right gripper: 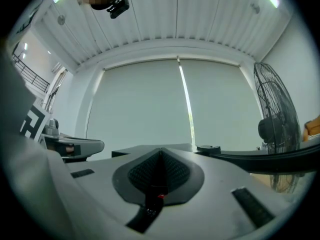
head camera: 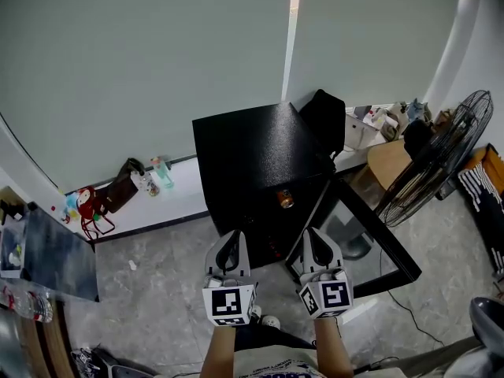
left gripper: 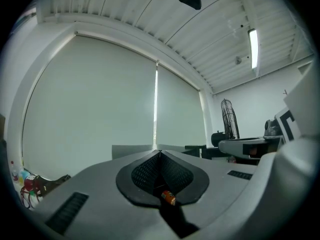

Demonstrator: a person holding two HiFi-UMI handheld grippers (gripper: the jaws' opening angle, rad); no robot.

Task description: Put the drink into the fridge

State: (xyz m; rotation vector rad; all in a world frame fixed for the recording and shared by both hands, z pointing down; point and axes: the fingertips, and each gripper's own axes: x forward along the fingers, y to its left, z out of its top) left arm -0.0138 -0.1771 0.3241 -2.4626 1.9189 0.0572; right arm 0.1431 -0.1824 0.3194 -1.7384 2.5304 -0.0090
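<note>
The drink (head camera: 285, 199) sits inside the fridge (head camera: 252, 144), so the placing looks done. The left gripper (head camera: 231, 242) and the right gripper (head camera: 316, 241) hover just in front of the fridge, jaws pressed together and empty. The fridge's door (head camera: 376, 239) stands open, and closing it is probably all that is left.

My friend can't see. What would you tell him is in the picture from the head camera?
The left gripper and right gripper, both shut and empty, are side by side before a small black fridge whose door stands open. An orange drink can sits inside.
</note>
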